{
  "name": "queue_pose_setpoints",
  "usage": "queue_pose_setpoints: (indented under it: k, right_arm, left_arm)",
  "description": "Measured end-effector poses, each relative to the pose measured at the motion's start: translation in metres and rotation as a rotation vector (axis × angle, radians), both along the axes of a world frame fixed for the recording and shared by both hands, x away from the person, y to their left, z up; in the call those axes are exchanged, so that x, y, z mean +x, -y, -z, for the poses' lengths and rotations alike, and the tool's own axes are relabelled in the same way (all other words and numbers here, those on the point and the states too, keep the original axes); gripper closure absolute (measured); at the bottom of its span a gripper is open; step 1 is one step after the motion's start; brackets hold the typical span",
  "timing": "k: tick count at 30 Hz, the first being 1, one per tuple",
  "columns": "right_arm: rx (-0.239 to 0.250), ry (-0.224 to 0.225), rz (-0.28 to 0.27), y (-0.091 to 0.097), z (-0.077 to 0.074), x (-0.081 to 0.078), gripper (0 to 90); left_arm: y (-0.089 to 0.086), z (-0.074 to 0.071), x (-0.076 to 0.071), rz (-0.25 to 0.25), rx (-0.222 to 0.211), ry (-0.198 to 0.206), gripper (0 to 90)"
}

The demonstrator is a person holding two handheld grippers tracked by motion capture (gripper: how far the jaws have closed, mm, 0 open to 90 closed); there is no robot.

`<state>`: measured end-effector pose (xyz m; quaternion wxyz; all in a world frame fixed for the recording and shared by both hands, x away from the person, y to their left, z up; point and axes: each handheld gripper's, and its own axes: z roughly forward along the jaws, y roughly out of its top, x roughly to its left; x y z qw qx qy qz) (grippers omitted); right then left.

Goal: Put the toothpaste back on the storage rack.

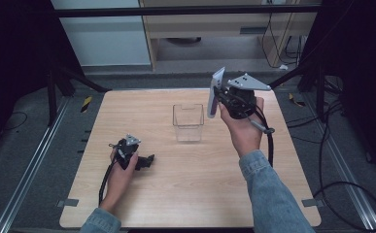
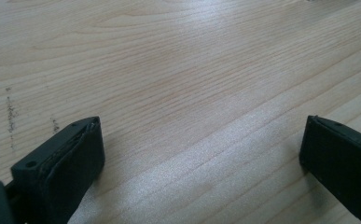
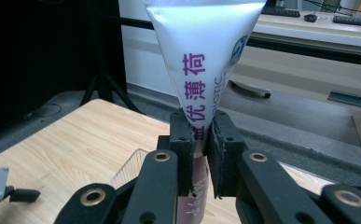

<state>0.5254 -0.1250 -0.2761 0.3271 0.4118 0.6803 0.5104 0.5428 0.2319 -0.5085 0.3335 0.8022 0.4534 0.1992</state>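
While the left gripper (image 1: 146, 160) rests wide-jawed and empty on the table (image 1: 200, 194), the right gripper (image 3: 201, 140) pinches a white tube (image 3: 201, 51) upright, long axis vertical, raised just right of the clear bin (image 1: 188, 124), likely its destination.

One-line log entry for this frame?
left tongs: open, low over table | right tongs: shut on tube, raised beside clear bin

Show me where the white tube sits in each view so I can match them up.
High view: white tube upright, right of centre, above the table.
Right gripper view: tube top centre, pinched near its lower end.
Left gripper view: bare tabletop.
Shared landmark: clear container.
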Motion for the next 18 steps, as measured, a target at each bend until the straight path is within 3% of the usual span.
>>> queue_pose_setpoints:
  k: [5, 18]
  right_arm:
    - [-0.026, 0.004, -0.002, -0.005, -0.006, 0.005, 81.1]
    - [-0.028, 0.010, -0.024, -0.024, -0.013, 0.021, 81.1]
  left_arm:
    - [0.000, 0.000, 0.000, 0.000, 0.000, -0.001, 0.0]
    - [0.000, 0.000, 0.000, 0.001, 0.000, 0.000, 0.0]
